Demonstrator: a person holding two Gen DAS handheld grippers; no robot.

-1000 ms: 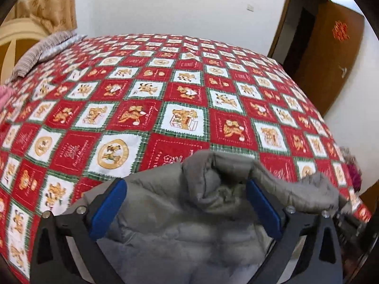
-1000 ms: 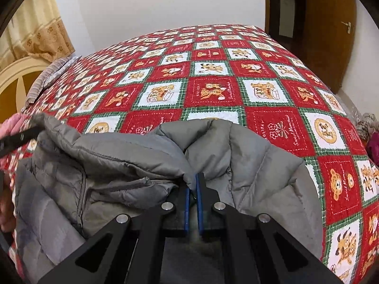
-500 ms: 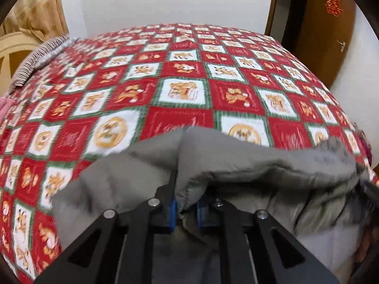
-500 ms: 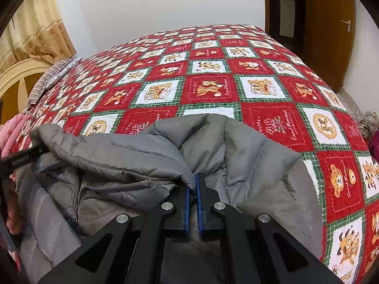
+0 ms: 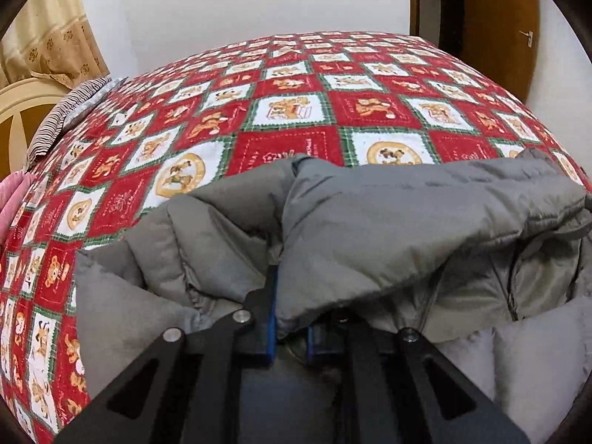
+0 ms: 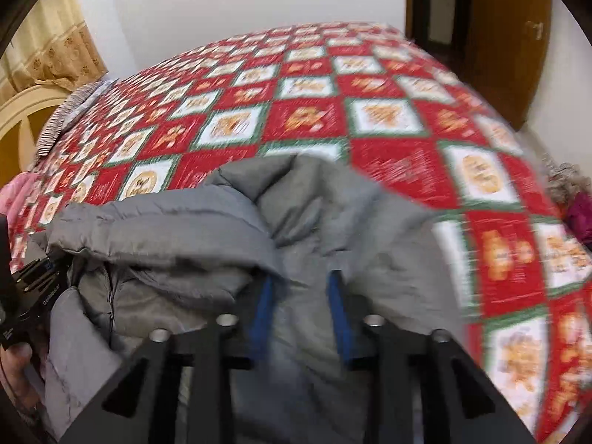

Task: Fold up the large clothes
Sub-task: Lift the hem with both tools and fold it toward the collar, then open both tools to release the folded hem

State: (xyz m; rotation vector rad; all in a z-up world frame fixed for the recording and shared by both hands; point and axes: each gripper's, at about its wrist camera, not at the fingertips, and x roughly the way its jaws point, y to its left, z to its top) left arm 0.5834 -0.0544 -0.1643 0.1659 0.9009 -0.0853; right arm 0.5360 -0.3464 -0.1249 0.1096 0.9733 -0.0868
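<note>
A grey puffer jacket (image 5: 388, 222) lies bunched at the near edge of a bed with a red, white and green patterned quilt (image 5: 296, 111). My left gripper (image 5: 290, 318) is shut on a thick fold of the jacket's upper edge. In the right wrist view the jacket (image 6: 259, 229) fills the near foreground. My right gripper (image 6: 301, 314) stands partly open, its blue pads on either side of a ridge of jacket fabric. The left gripper's body shows at the left edge of the right wrist view (image 6: 29, 296).
A striped pillow (image 5: 63, 118) and a cream headboard (image 5: 22, 111) are at the far left. A pink cloth (image 5: 11, 199) lies at the left edge. A brown door (image 5: 499, 26) stands at the right. More clothes (image 6: 573, 192) lie right of the bed.
My left gripper closed on the jacket's fold a second ago and still holds it. My right gripper, shut on the jacket before, has opened its jaws. The right wrist view is motion-blurred.
</note>
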